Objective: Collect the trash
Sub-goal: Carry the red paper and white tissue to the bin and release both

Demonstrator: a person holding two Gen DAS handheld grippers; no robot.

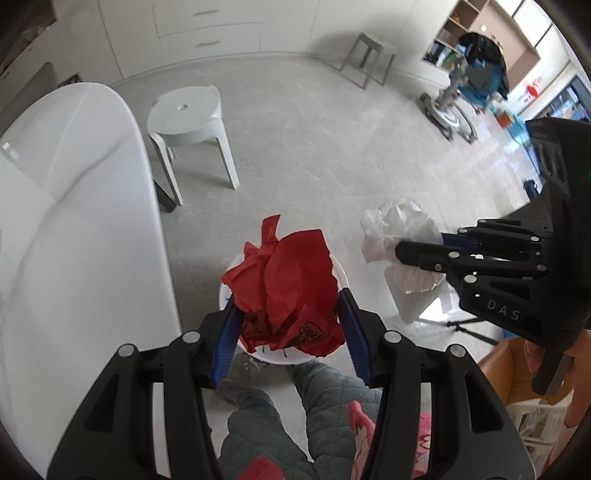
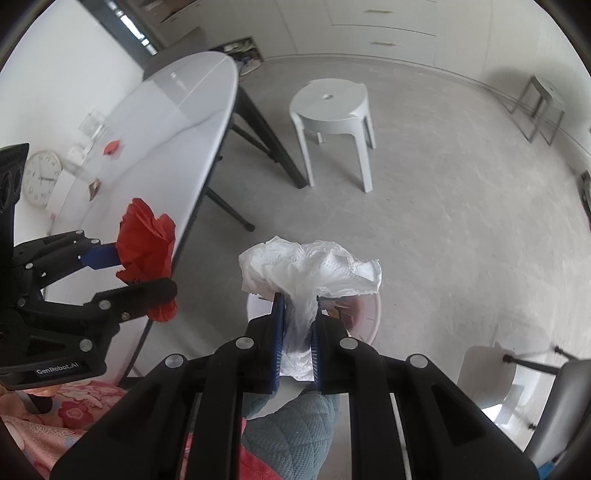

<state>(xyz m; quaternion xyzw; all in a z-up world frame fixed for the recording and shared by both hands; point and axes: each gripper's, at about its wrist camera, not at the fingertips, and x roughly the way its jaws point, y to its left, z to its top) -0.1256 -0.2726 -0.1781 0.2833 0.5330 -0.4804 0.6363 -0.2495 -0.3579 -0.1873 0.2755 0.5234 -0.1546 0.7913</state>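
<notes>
A pale grey floor [image 2: 443, 229] fills most of both views, with white drawer cabinets [image 1: 207, 26] along the far wall. A white oval table [image 2: 177, 122] on black legs stands to the person's left; small scraps, one red and one brownish, lie on its top, and a round wall clock [image 2: 38, 178] shows beyond its edge. A white plastic stool [image 2: 332, 110] stands on the floor near the table, and a grey metal stool [image 1: 369, 55] sits well apart by the far wall.

Below both grippers sits a round white bin [image 1: 341, 275]; in the right wrist view its rim [image 2: 373, 317] shows behind the white trash, with some debris inside.

The left gripper [image 1: 286, 317] is clamped on a crumpled red paper [image 1: 288, 291], its blue pads [image 1: 225, 343] pressing the wad from both sides, held directly above the bin. In the right wrist view the same red paper [image 2: 147, 251] bulges out past the left gripper [image 2: 142, 273].

The right gripper [image 2: 298, 332] is closed on a crumpled white plastic bag [image 2: 314, 266], the jaws pinching its narrow neck while the loose bulk spreads out beyond the fingertips. In the left wrist view the bag [image 1: 399, 236] hangs from the right gripper [image 1: 402, 254], beside the red paper but apart from it, above the floor just right of the bin.
</notes>
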